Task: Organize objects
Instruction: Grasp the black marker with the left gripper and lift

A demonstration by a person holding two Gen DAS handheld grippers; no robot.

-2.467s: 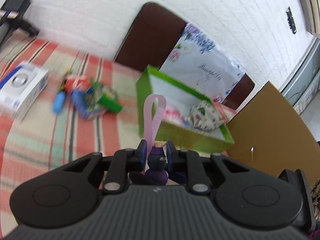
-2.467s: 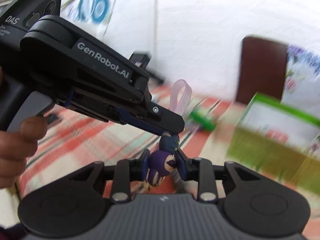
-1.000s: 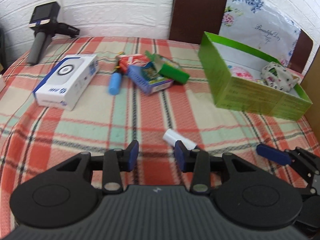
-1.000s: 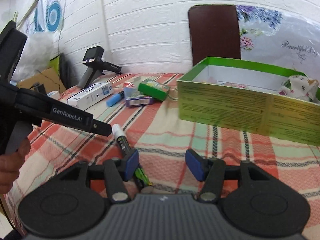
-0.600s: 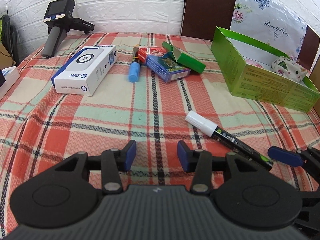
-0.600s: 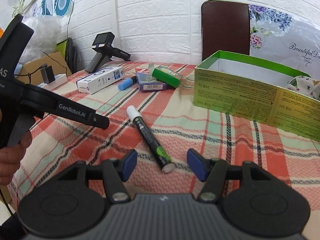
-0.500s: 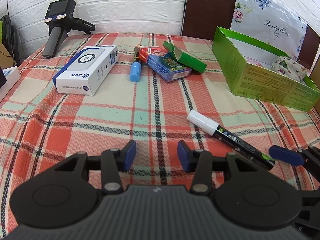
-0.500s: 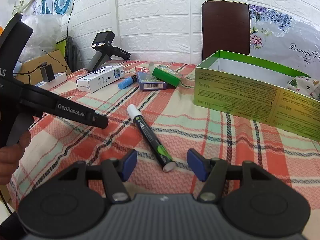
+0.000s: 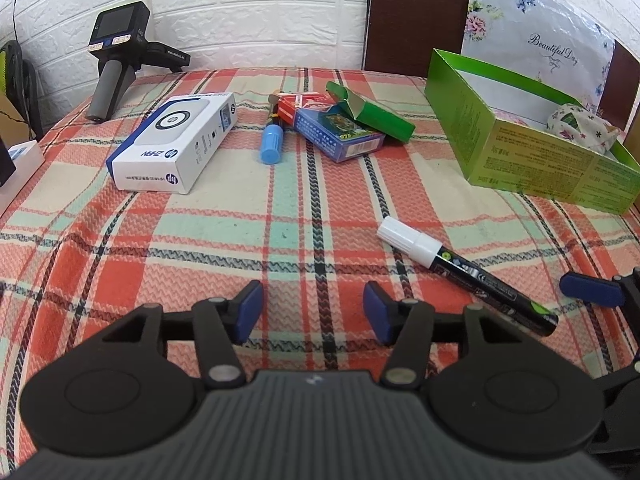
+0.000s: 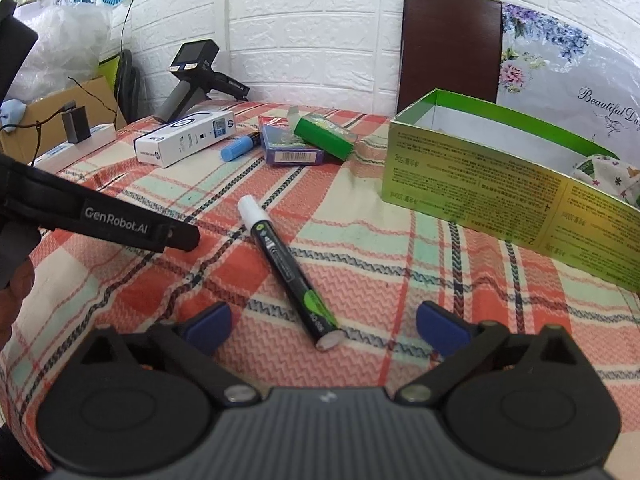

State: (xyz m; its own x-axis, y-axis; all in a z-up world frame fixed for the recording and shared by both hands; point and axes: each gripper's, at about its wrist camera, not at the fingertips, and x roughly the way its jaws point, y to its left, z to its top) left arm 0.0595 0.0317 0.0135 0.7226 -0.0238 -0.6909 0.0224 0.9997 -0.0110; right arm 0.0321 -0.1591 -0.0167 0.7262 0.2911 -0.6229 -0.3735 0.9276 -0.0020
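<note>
— Plaid cloth [image 9: 208,236] covers the whole work surface, and both tools hover low over it. What is the right gripper [image 10: 322,326] doing?

— Its jaws are opening wide, empty, with the butt end of a marker [image 10: 288,270] lying on the cloth between the blue pads, touching neither. The spread looks meant to straddle the barrel, so a pinch here seems the likely next step.

— And the left gripper [image 9: 312,310]?

— Also opening, about halfway, with nothing but cloth between its pads. The same marker [image 9: 466,276] lies just to its right, white cap pointing away from it. It seems to stand aside so the other hand has the pen.

— Where would the pen go?

— Probably the green box [image 10: 472,188], ahead and to the right of the right gripper, its top open toward the tools. A patterned pouch [image 9: 580,126] already sits inside, which suggests it is the collecting bin.

— What is left outside it?

— Further ahead, well apart from both tools: a white carton [image 9: 176,150], a blue-capped pen [image 9: 272,144] and a heap of card packs [image 9: 344,128], the green one leaning on the blue. A spare handheld unit [image 9: 120,52] stands at the far edge, seemingly parked out of the way.

— Any risk?

— The marker is round; a clumsy pinch near its end could roll it.
</note>
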